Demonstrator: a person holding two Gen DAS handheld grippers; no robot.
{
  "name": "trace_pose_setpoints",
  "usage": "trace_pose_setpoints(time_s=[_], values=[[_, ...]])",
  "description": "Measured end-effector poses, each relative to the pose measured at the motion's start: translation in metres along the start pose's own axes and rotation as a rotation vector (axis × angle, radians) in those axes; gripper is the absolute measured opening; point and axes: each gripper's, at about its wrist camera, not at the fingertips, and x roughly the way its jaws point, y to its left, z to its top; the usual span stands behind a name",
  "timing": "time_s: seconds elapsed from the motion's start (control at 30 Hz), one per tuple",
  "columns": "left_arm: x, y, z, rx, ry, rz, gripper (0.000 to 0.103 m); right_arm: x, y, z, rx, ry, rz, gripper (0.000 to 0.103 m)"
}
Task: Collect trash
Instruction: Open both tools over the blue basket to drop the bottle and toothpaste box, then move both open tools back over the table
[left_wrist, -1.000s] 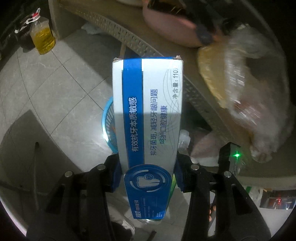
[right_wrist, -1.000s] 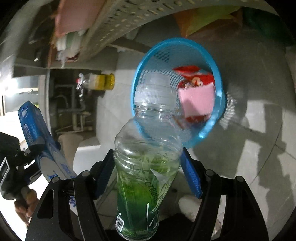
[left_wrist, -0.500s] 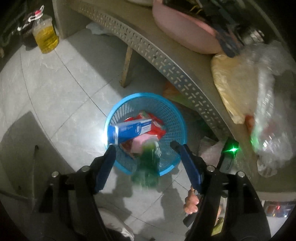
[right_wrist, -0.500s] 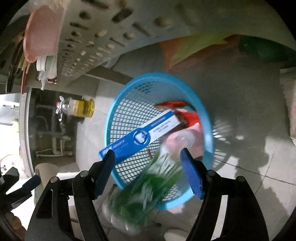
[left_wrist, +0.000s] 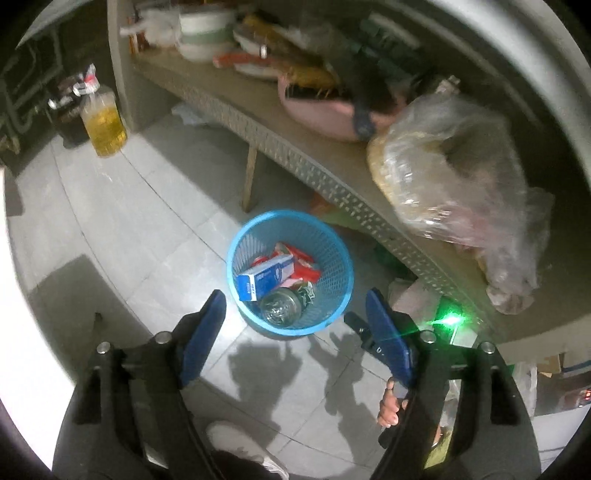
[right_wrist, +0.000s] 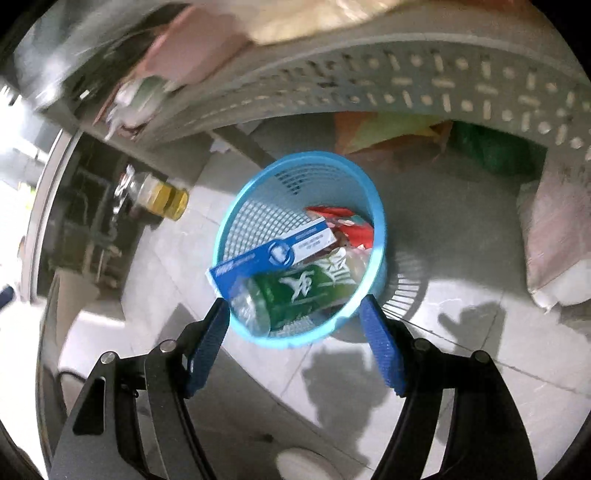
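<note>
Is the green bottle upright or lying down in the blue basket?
Lying down. In the right wrist view the bottle lies tilted on its side inside the basket, its label facing up, under the blue box.

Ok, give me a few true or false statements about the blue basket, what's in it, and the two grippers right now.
1. The blue-and-white carton lies inside the blue mesh plastic basket. True.
2. The left gripper grips the carton. False: its jaws have just been opening and hold nothing.
3. The clear green-labelled bottle stands on the floor. False: it lies in the basket.
4. The right gripper is open and empty. True.
5. The basket sits on the table. False: it sits on the tiled floor.
</note>
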Motion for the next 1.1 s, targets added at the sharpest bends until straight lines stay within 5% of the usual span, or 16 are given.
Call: trace_pose_setpoints(time_s=[0.43,0.73,1.1], values=[[-0.139,-0.008,-0.096,0.057,-0.239,0.001,0.084,-0.066,0.043,-0.041,-0.231,-0.021,0.025,0.079],[-0.174,0.032,-0.166,-0.057,-0.299,0.054,0.085,-0.105,0.068,-0.066,-0.348,-0.021,0.008,0.084],[-0.213,0.081,-0.207,-0.188,-0.416,0.165,0.085,-0.18,0.155,-0.106,-0.584,-0.118,0.087,0.095]])
